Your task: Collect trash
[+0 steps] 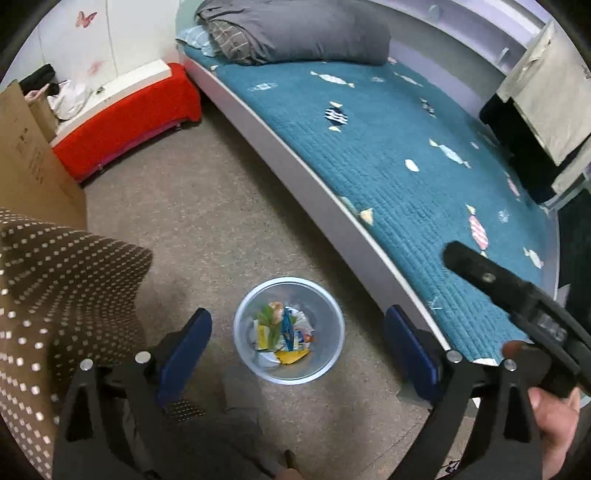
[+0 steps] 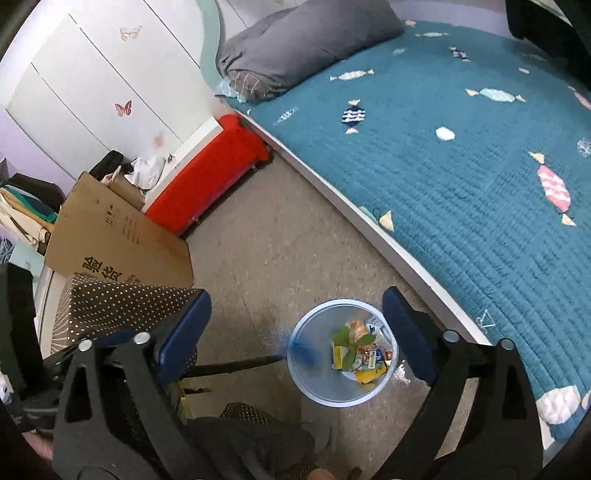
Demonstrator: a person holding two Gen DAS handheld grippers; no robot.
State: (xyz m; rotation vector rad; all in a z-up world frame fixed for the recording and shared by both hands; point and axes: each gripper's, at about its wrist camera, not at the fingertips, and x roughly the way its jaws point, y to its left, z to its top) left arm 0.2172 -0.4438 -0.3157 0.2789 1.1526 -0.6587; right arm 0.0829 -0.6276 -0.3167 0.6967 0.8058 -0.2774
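Two fisheye views are looking down from hand-held grippers over a bedroom floor. The left gripper (image 1: pixel 297 345) is hanging with its blue-padded jaws spread wide and nothing between them. Framed in that gap, a clear plastic wastebasket (image 1: pixel 328 363) is standing upright on the speckled beige floor (image 1: pixel 207 206), just beside the white edge of a bed. Inside the basket, a heap of trash (image 1: pixel 282 338) is lying at the bottom: green leaves, a blue scrap, yellow and white wrappers.

The right gripper (image 2: pixel 297 332) is also standing wide open and empty. From its view the same wastebasket (image 2: pixel 314 387) is sitting low between the jaws, nearer the right-hand finger (image 2: pixel 406 332). A blurred blue scrap (image 2: pixel 303 349) is showing at the basket's left rim; whether it is touching the rim cannot be told.

A teal quilt (image 1: pixel 406 155) printed with candy shapes is covering the bed, with a grey folded duvet (image 1: pixel 295 33) at its head. A red-covered bench (image 1: pixel 125 114) is sitting at the bed's far corner, and a flat cardboard box (image 2: pixel 118 236) is leaning nearby. A brown dotted cloth (image 1: pixel 55 295) is filling the left side. At the right edge of the left view, a person's hand (image 1: pixel 554 417) is gripping the other gripper's black handle.
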